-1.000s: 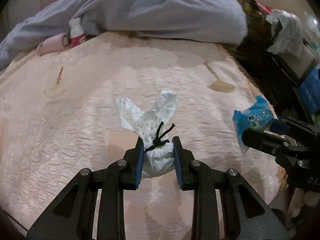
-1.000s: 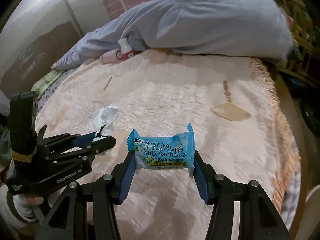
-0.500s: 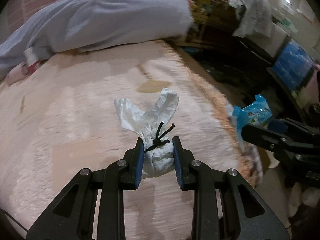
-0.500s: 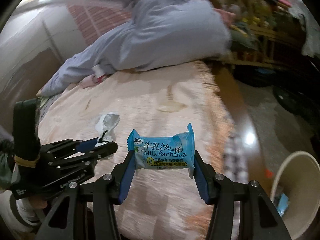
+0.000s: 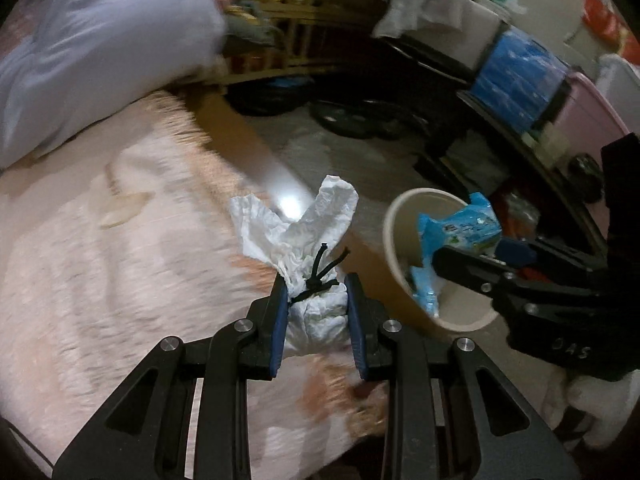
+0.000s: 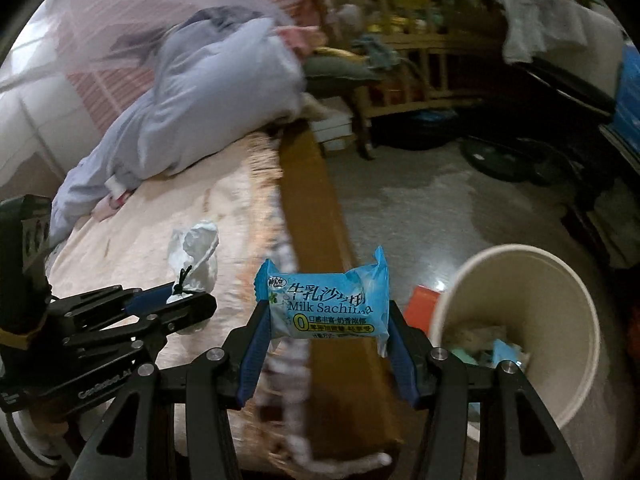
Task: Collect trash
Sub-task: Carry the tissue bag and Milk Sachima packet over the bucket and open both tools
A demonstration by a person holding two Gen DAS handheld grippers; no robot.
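**Both pieces in hand, bin coming up on my right**

I'm in the carrying step — both pickups look done and what's left is the drop. My left hand-held gripper (image 5: 316, 312) is clamped on a crumpled white tissue bundle (image 5: 310, 264) tied with a short black cord (image 5: 322, 270); the blue pads squeeze its lower half and the loose ends fan out above. My right hand-held gripper (image 6: 326, 330) is closed across a blue Milk Sachima snack wrapper (image 6: 328, 306), pinching it at both short ends so it spans the jaws flat.

The left load hangs over the fringed edge of the pink bedspread (image 5: 100, 280), near the wooden bed rail (image 6: 316, 240). The cream trash bin (image 6: 560, 280) stands on the floor just beyond the rail, tilted open toward me in the right wrist view, with some scraps already at the bottom. In the left wrist view the wrapper appears against the bin's mouth — though I can't tell whether it is truly over the opening or only in front of it.

Next, I judge, the right load goes first: bring it squarely over the rim, then let go. The tissue must follow, crossing the rail. Light paper may drift, so release low inside the mouth.
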